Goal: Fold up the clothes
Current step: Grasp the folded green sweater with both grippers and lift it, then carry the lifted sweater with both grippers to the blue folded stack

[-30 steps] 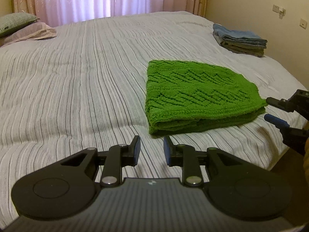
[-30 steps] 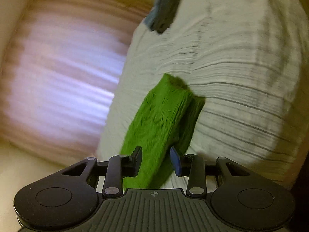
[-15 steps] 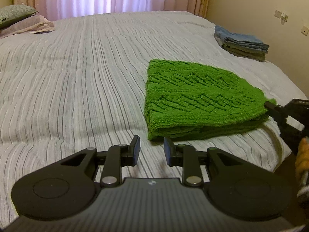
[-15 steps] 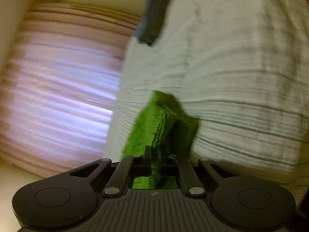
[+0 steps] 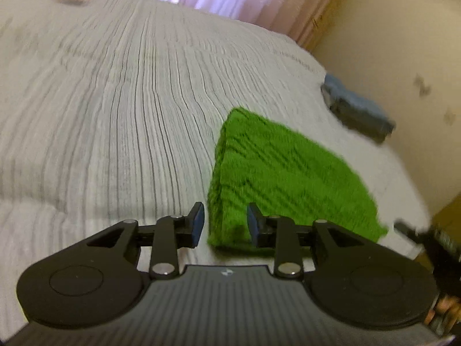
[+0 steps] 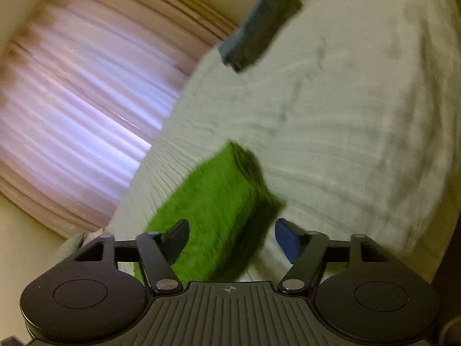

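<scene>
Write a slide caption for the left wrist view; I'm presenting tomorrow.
Open left tool nears the folded green knit on the striped bedspread, folded pile beyond.

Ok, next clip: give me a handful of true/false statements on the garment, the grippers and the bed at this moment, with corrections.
1. The green knit garment lies folded on the striped bedspread. True.
2. The right gripper is shut on the garment. False: its jaws stand wide open around the garment's end.
3. The left gripper is open. True.
4. A folded blue-grey stack sits on top of the green garment. False: it lies apart, near the wall.
</scene>
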